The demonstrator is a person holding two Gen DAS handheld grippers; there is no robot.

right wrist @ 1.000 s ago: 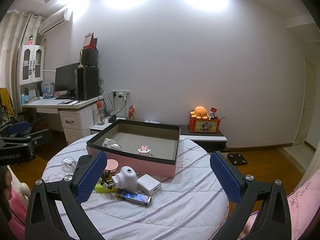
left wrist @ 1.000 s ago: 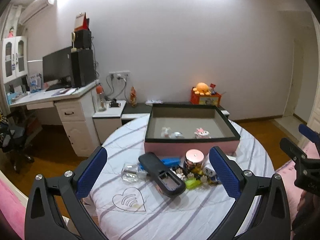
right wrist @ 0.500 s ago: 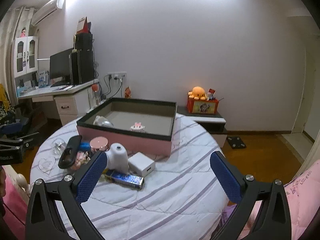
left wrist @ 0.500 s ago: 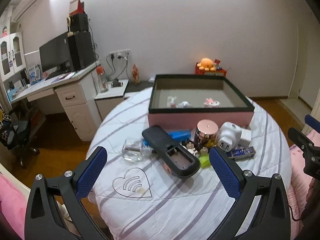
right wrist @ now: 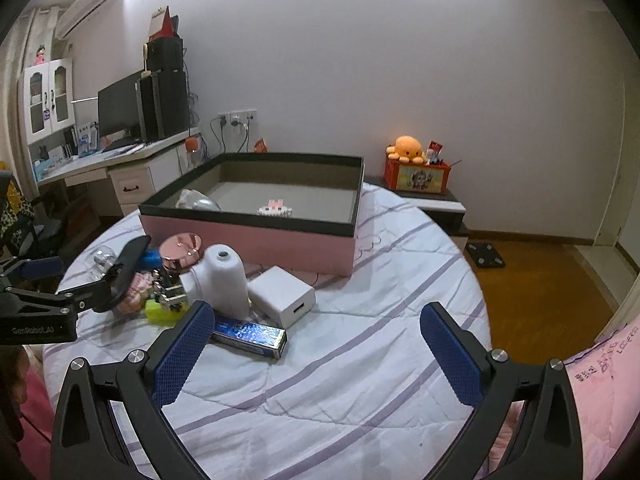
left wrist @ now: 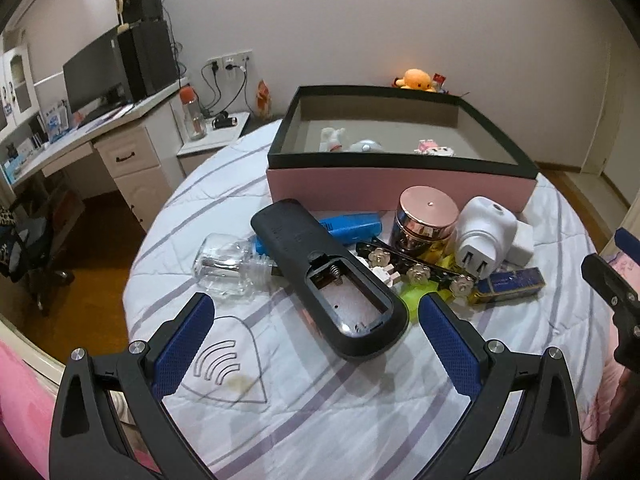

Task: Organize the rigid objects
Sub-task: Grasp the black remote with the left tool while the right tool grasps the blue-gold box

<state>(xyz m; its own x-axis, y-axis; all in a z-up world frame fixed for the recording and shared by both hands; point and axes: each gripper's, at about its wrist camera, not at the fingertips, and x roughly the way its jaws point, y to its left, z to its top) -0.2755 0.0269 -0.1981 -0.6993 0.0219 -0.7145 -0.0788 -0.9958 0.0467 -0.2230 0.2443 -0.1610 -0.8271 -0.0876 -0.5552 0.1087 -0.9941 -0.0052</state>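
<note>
Round tabletop point(left wrist: 360, 420) w/ striped cloth. Clutter, incl. a black remote point(left wrist: 328, 276), plug point(left wrist: 480, 236) & jar point(left wrist: 426, 220), sits piled just in front of the pink box point(left wrist: 400, 188), likely awaiting sorting into it. Left tongs point(left wrist: 316, 340) gape apart near the remote; right tongs point(right wrist: 312, 354) also apart, empty.

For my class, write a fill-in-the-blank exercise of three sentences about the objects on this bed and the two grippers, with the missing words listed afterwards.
1. The black remote lies with its battery compartment ____, a spring showing inside.
2. The box has pink sides and a ____ rim.
3. Both the left gripper and the right gripper have their jaws ____ and hold nothing.

Missing words: open; black; open
</note>
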